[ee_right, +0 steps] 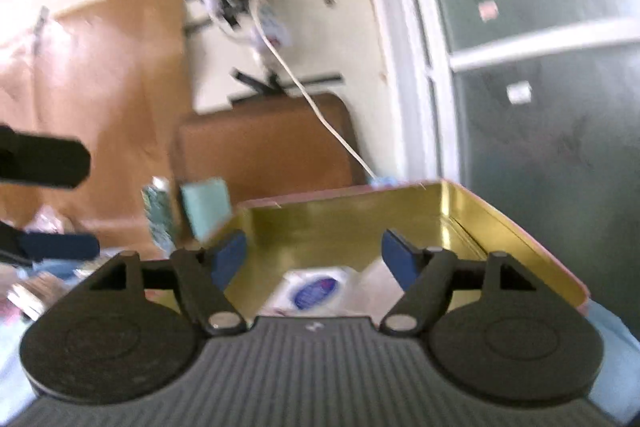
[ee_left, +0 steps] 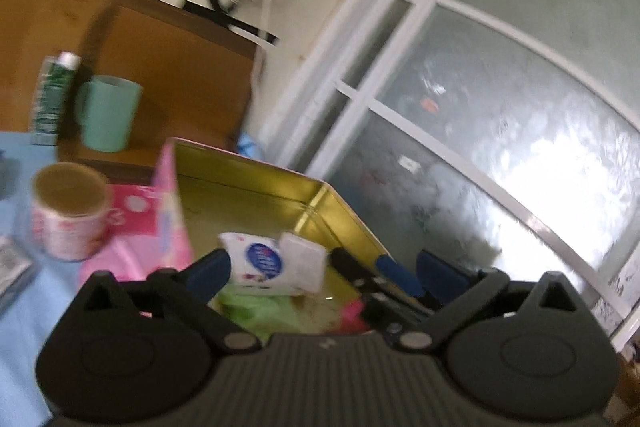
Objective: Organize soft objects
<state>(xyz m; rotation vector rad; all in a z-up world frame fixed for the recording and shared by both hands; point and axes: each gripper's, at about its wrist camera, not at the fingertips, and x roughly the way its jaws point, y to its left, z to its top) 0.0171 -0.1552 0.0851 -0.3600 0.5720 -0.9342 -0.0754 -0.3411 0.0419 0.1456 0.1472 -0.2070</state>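
A: Start at the left edge of the blue-covered table (ee_left: 24,267). What do you have there?

B: A pink patterned cup (ee_left: 70,215), and behind it on the wooden stand a green box (ee_left: 50,99) beside a teal mug (ee_left: 109,113). None of those look soft, so leave them.

A: And your left gripper (ee_left: 320,271)?

B: Its tongs stand apart, holding nothing. They hover over the near end of the gold tin (ee_left: 256,195), where a white tissue packet (ee_left: 260,263) with a blue oval label lies on a green cloth (ee_left: 256,311); something pink (ee_left: 354,309) sits at the tin's right side. It is too blurred to name.

A: The right gripper (ee_right: 314,257)?

B: Also spread apart and empty, poised over the same tin (ee_right: 352,223), with the packet (ee_right: 316,289) just below and between its blue pads (ee_right: 230,257).

A: Then my judgement: the soft things are gathering in that tin. Slow your hands, since both views are smeared. Use only one gripper inside the tin at a time so the two don't knock together, and keep the tongs off the metal walls. Pinch the packet lightly across its narrow side; it will crumple.
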